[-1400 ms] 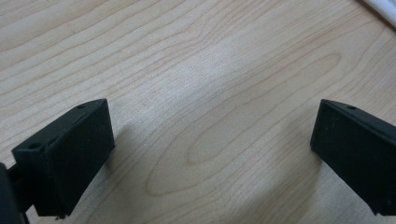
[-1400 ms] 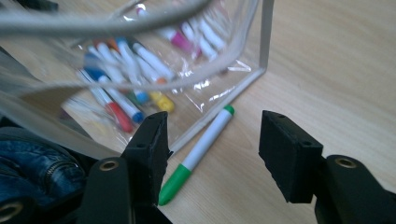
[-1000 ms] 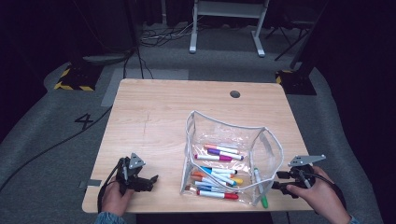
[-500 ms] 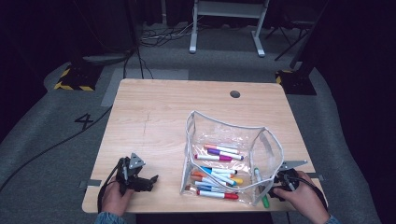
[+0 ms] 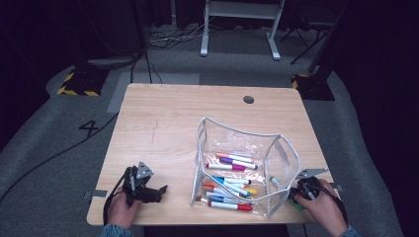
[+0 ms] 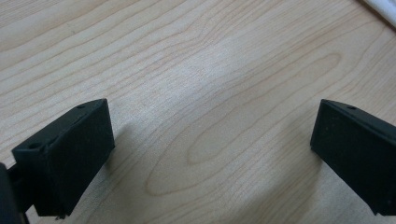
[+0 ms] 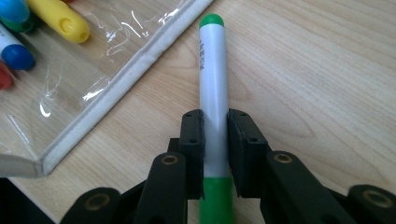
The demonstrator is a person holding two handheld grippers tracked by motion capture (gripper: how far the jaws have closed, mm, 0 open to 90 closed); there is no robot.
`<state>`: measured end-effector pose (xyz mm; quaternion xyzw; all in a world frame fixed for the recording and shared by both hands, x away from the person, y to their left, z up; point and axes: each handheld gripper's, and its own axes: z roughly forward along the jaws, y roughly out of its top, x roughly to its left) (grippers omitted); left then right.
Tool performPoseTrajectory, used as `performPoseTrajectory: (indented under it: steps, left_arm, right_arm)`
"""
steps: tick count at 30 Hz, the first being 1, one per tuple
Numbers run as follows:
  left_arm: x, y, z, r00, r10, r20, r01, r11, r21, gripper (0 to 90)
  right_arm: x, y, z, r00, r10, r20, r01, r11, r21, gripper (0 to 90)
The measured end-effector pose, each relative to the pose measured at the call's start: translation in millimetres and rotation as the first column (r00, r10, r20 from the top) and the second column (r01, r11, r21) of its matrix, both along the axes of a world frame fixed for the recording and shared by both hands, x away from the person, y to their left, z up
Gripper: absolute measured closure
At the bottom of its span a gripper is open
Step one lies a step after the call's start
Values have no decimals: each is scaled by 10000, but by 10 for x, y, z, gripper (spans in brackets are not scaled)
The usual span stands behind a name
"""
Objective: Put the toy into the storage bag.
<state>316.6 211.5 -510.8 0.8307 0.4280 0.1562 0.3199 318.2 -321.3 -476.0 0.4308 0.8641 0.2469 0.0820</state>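
A green-capped white marker (image 7: pixel 214 84) lies on the wooden table just right of a clear zip pouch (image 5: pixel 237 129). My right gripper (image 7: pixel 215 121) has just been closing, and its pads now press both sides of the marker's barrel. In the high view that gripper (image 5: pixel 300 196) sits low at the table's front right corner, with a bit of green marker (image 5: pixel 298 206) showing under the hand. My left gripper (image 5: pixel 159 190) rests at the front left; its jaws (image 6: pixel 210 140) stand wide apart over bare wood with nothing between them.
The pouch (image 7: pixel 126 79) stands open and holds several coloured markers (image 5: pixel 232 177). The table (image 5: pixel 168 123) has a round cable hole (image 5: pixel 248 99) at the far side. The front edge runs close to both hands.
My right hand has sunk toward the table beside the pouch, and its jaws have closed on the green marker. The left hand has stayed put.
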Motion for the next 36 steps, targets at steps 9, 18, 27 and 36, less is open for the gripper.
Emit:
performPoseTrajectory:
  steps: [9, 18, 27, 36]
  left_arm:
    - [1, 2, 1, 10000, -16, -4, 16, 10000, 23, 0]
    - [0, 0, 0, 10000, 1, 3, -1, 10000, 3, 0]
    - [-1, 0, 0, 10000, 4, 4, -4, 10000, 3, 0]
    - [0, 0, 0, 10000, 0, 3, 0, 10000, 3, 0]
  right_arm:
    - [-1, -107, 290, 9997, -261, 25, 259, 9965, 796, 768]
    - [-1, -195, 775, 9982, -396, 440, 355, 9953, 904, 767]
    - [37, -232, 1312, 9930, -141, 1175, 21, 9948, 1014, 768]
    - [42, -125, 1714, 9871, 293, 1573, -470, 9928, 1101, 768]
